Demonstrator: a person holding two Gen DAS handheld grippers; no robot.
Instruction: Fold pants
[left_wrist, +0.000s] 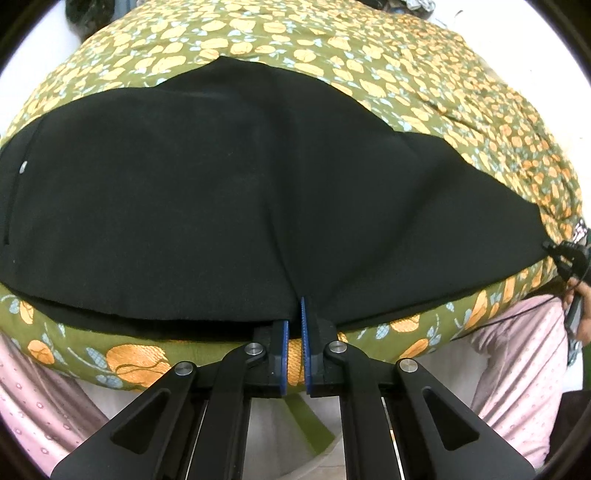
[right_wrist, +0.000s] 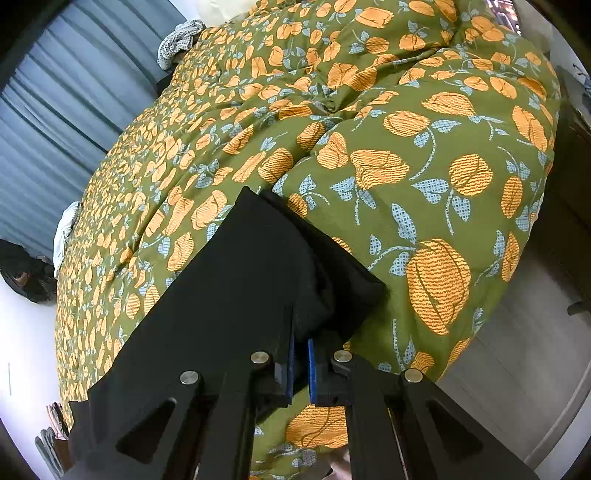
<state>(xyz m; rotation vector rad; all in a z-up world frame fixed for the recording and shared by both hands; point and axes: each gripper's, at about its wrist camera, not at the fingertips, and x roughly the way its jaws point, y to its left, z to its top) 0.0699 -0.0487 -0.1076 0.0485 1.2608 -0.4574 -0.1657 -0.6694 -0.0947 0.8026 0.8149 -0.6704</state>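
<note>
Black pants (left_wrist: 221, 192) flat on floral bed (left_wrist: 369, 74), long axis crosswise — near hem pinched in left gripper (left_wrist: 294, 325); right gripper (right_wrist: 301, 347) nearly closed on an end corner.

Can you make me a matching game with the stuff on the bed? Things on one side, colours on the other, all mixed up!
Things:
1. pants
2. bedspread
3. curtain
4. finger pads

Colours:
A. grey-blue, pleated
B. black
C. green with orange flowers
D. bright blue

Pairs: 1-B, 2-C, 3-A, 4-D
</note>
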